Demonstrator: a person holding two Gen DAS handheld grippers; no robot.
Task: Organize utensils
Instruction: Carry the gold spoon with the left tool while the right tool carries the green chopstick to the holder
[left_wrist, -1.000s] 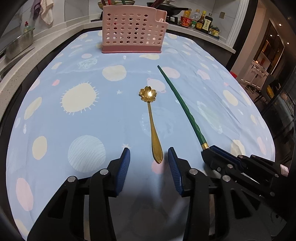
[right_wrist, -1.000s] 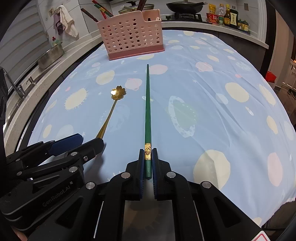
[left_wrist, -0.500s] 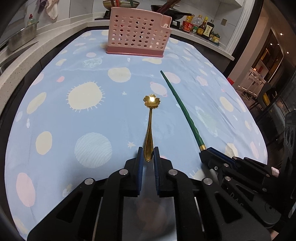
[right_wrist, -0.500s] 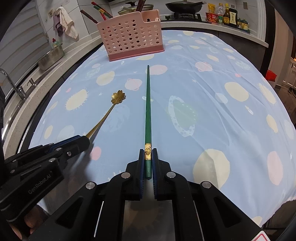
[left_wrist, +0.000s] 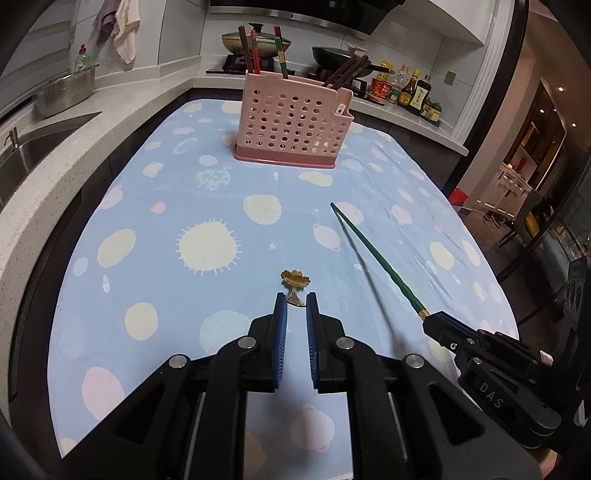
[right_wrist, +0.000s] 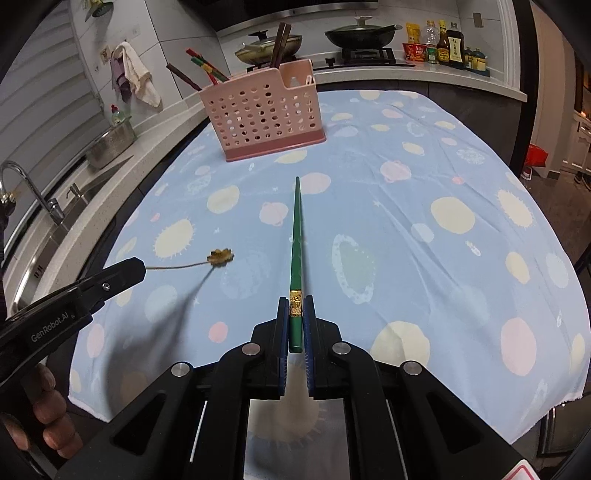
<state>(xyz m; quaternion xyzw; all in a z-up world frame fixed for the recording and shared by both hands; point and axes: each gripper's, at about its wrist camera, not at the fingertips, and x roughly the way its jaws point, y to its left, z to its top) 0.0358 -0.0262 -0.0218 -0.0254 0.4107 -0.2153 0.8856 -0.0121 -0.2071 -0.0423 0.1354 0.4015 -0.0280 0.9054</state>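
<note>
The left gripper (left_wrist: 294, 301) holds the gold spoon (left_wrist: 294, 282) by its handle, its blue fingers (left_wrist: 280, 314) pinched on the thin stem. The flower-shaped bowl sticks out just past the fingertips. Seen from the right wrist, the spoon (right_wrist: 220, 256) is lifted off the cloth (right_wrist: 424, 229), with its shadow lying below it, and the left gripper (right_wrist: 138, 265) reaches in from the near left.

The right gripper (right_wrist: 295, 314) is clamped on the thick end of the green chopstick (right_wrist: 296, 236), just behind its gold band. The stick points away toward the far side, with its tip over the cloth and short of the rack (right_wrist: 262, 118). From the left wrist, the chopstick (left_wrist: 376, 256) slants up and left out of the right gripper (left_wrist: 430, 323), also raised above its shadow.

The pink perforated rack (left_wrist: 291, 125) stands upright at the far end of the blue spotted cloth (left_wrist: 147, 221), which covers the counter. Several chopsticks (left_wrist: 253, 48) already stand in the rack. To the left a white counter (left_wrist: 55, 158) runs along a sink (left_wrist: 33, 144), with a steel bowl (left_wrist: 66, 92) behind it. Pans (right_wrist: 360, 35) and sauce bottles (right_wrist: 443, 46) sit at the far back.
</note>
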